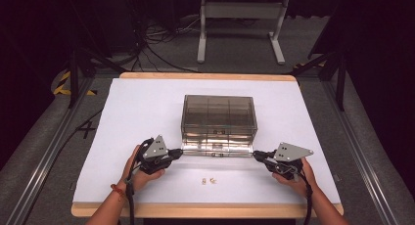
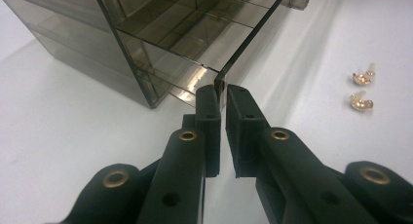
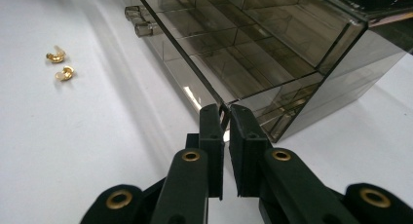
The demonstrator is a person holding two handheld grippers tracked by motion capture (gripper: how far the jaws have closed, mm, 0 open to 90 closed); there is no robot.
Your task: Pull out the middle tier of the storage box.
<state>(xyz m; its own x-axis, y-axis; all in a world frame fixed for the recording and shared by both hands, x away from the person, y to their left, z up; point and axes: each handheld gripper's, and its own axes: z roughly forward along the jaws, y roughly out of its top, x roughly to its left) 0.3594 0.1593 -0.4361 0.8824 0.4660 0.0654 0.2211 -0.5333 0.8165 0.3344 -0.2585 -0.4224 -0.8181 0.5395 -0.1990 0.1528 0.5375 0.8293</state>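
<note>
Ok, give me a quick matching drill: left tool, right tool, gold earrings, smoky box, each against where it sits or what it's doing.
Things:
1. left tool
2. right tool
3. gold earrings
4. smoky box

Places or states:
A. loose on the white table, near the front edge
B. shut on the drawer front's left corner
C. middle of the table, bottom drawer pulled out
D. shut on the drawer front's right corner

Pairs: 1-B, 2-D, 3-A, 4-C

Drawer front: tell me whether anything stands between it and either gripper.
Nothing visible does. The left gripper and the right gripper are each shut on an end of the drawer front; the two gold earrings lie apart, nearer the person.
</note>
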